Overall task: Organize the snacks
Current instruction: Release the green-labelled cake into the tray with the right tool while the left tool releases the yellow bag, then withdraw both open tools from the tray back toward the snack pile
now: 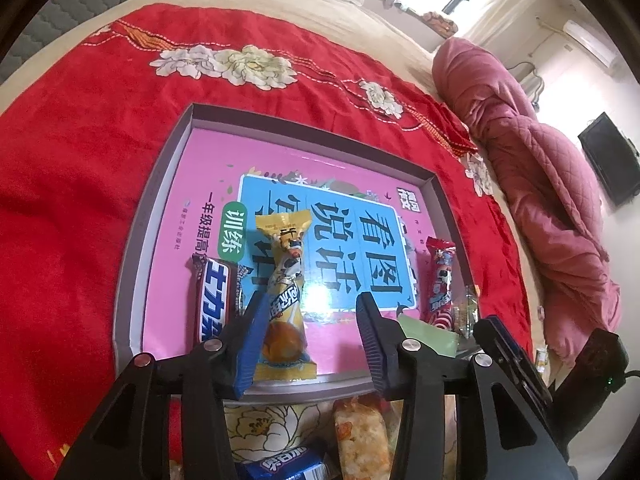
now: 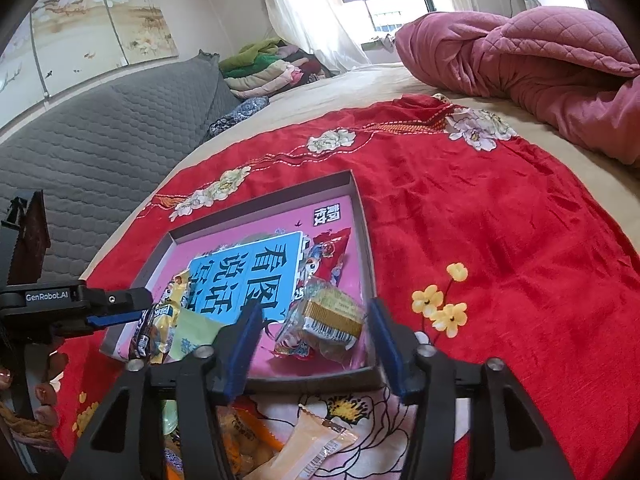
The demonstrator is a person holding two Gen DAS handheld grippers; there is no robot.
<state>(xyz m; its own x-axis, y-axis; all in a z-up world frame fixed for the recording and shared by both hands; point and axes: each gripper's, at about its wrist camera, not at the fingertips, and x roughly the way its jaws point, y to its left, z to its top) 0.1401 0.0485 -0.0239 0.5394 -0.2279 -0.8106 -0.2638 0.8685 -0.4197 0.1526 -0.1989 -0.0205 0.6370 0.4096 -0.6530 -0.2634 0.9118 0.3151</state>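
Note:
A shallow grey-rimmed tray (image 1: 160, 184) with a pink printed floor lies on the red bedspread; it also shows in the right wrist view (image 2: 360, 216). In it lie a dark chocolate bar (image 1: 212, 300), a yellow snack packet (image 1: 284, 296), a red packet (image 1: 440, 280) and a clear-wrapped biscuit pack (image 2: 328, 316). My left gripper (image 1: 308, 340) is open over the tray's near edge, the yellow packet lying by its left finger. My right gripper (image 2: 316, 344) is open just above the biscuit pack, which lies between its fingers. The left gripper (image 2: 112, 312) shows at the left of the right wrist view.
Loose snacks lie outside the tray's near edge: an orange rice-cracker pack (image 1: 360, 436), a blue packet (image 1: 280, 468), a peach sachet (image 2: 316, 444). A rolled pink quilt (image 2: 520, 68) lies far right, a grey headboard (image 2: 100, 140) left.

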